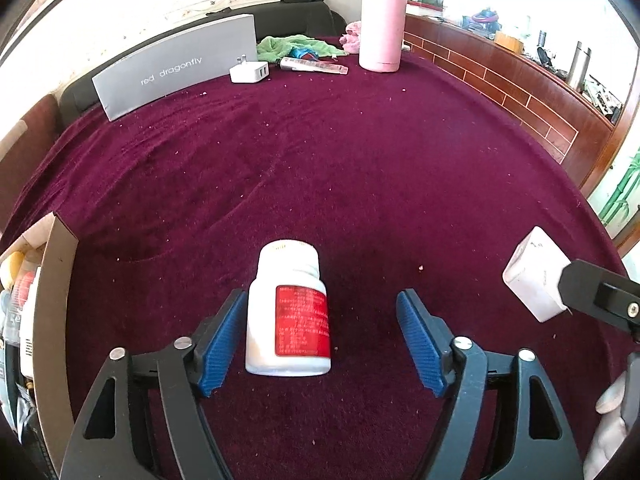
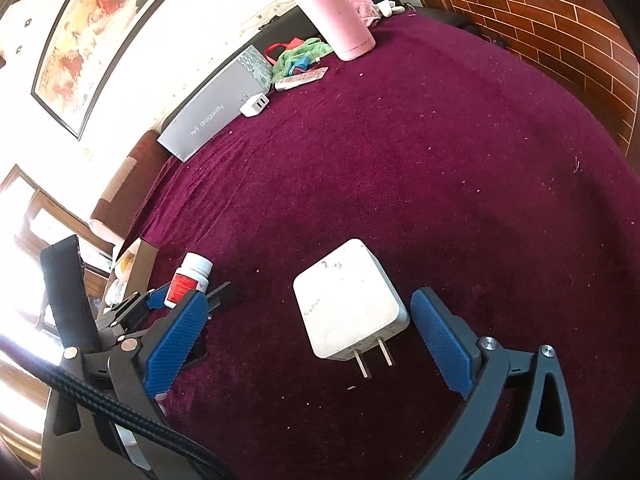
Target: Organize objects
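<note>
A white pill bottle with a red label is on the maroon cloth, its cap end away from the camera. It is between the blue pads of my left gripper, close against the left pad and well apart from the right one. That gripper is open. A white plug charger lies flat on the cloth, prongs toward the camera, inside my right gripper, whose jaws are spread wide and clear of it. In the left wrist view the charger is at the far right.
An open cardboard box holding several items stands at the left edge. At the back are a grey "red dragonfly" box, a small white USB charger, a green cloth, a tube and a pink flask. A brick-patterned wooden panel borders the right.
</note>
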### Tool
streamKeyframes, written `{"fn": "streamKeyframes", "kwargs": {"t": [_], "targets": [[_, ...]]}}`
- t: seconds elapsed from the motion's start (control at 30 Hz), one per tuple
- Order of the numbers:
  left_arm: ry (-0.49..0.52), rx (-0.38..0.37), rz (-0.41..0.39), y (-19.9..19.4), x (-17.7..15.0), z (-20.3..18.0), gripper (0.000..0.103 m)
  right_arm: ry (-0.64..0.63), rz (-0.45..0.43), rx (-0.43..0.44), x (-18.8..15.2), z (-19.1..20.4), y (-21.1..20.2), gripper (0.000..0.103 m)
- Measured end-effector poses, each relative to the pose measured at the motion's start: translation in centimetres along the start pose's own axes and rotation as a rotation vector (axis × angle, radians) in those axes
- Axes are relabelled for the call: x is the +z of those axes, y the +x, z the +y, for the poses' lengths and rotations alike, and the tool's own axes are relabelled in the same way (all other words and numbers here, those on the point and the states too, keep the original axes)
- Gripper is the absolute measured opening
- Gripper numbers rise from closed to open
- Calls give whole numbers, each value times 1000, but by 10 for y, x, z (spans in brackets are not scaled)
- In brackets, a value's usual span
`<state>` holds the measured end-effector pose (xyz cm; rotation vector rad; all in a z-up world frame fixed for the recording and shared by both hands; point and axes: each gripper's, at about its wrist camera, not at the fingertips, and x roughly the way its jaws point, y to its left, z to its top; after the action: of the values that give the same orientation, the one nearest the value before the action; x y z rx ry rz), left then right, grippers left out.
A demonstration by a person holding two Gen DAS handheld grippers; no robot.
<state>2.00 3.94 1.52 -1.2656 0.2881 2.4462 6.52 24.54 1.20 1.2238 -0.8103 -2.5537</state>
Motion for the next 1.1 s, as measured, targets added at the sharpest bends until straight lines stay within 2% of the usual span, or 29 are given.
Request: {"fn": "streamKeyframes", "kwargs": {"t": [0.03, 0.07, 0.17, 0.4, 0.5, 0.57, 0.6, 0.67, 0.77, 0.83, 0.97, 1.03, 1.1], "targets": [[3, -2, -1, -2, -1, 1, 46, -4, 0, -5, 0, 1, 0, 102], [2, -12, 3, -7, -3, 2, 29, -9, 1, -12, 0, 2, 0, 102], [-34, -79, 17, -13, -9, 12, 29, -31, 6, -40, -1, 6, 2, 103], [-86, -148, 14, -15, -12, 25, 30, -64, 12, -87, -2, 12, 5, 103], [-71, -134, 12, -11, -7, 21, 36, -65, 12, -90, -1, 12, 5, 103], [-24, -100, -3, -9, -6, 11, 43, -65, 12, -90, -1, 12, 5, 103], [-2, -76, -9, -8, -7, 5, 44, -66, 12, -91, -1, 12, 5, 103], [48, -28, -22, -9, -12, -5, 43, -69, 13, -95, -2, 12, 5, 103], [35, -69, -3, -15, -15, -4, 29, -75, 15, -104, -2, 13, 6, 103], [15, -103, 7, -19, -18, 0, 29, -81, 19, -113, -2, 14, 6, 103], [1, -106, 6, -28, -30, 6, 29, -107, 33, -152, -3, 19, 9, 103], [3, -110, 3, -28, -31, 8, 29, -133, 49, -197, -4, 25, 12, 101], [1, -107, 3, -28, -30, 8, 29, -191, 74, -278, -6, 35, 18, 98]]}}
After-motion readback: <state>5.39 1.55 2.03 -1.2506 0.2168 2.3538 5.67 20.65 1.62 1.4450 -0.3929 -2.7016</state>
